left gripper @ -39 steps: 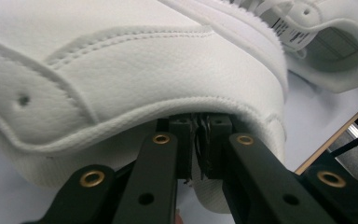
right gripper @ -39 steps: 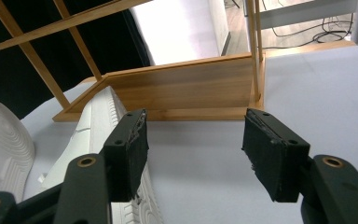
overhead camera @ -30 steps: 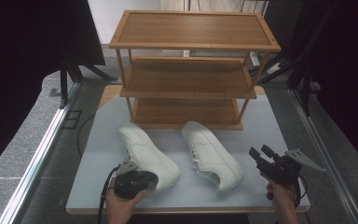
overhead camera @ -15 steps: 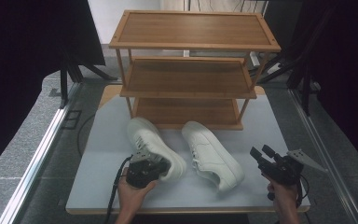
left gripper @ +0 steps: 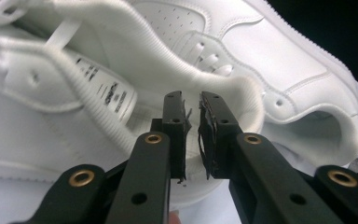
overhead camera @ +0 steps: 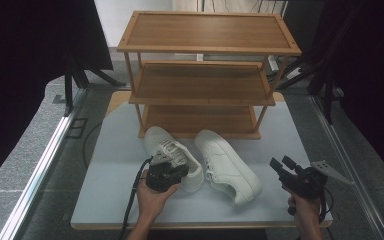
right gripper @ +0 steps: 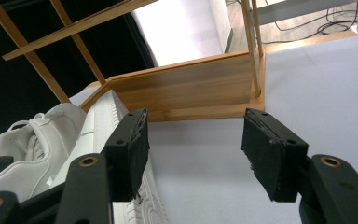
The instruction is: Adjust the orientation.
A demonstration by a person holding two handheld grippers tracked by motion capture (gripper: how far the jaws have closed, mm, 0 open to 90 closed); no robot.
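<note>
My left gripper (overhead camera: 169, 161) sits at the heel of the left shoe (overhead camera: 155, 140), tips right at the heel collar (left gripper: 249, 100); its jaws have just been opening and now stand narrow, a thin gap between the pads, and I can't see them pinching the collar; I judge this is a let-go or a re-grip at the heel. That shoe lies flat on the surface (overhead camera: 110, 200), toe toward the rack (overhead camera: 205, 30), just in front of the bottom shelf; the right shoe (overhead camera: 230, 167) lies beside it, close but angled away. My right gripper (overhead camera: 282, 163) hovers off to the right, jaws wide, holding nothing.

The next move, as I read it, calls for a firm bite on the collar, then a lift and a push onto a shelf, toe first, clear of the rack's post; too shallow a bite and the shoe could tip out.

The surface is pale grey-blue with only the shoes and rack on it; grey floor (overhead camera: 20, 150) lies around it; black curtains (overhead camera: 25, 60) hang on both sides.
</note>
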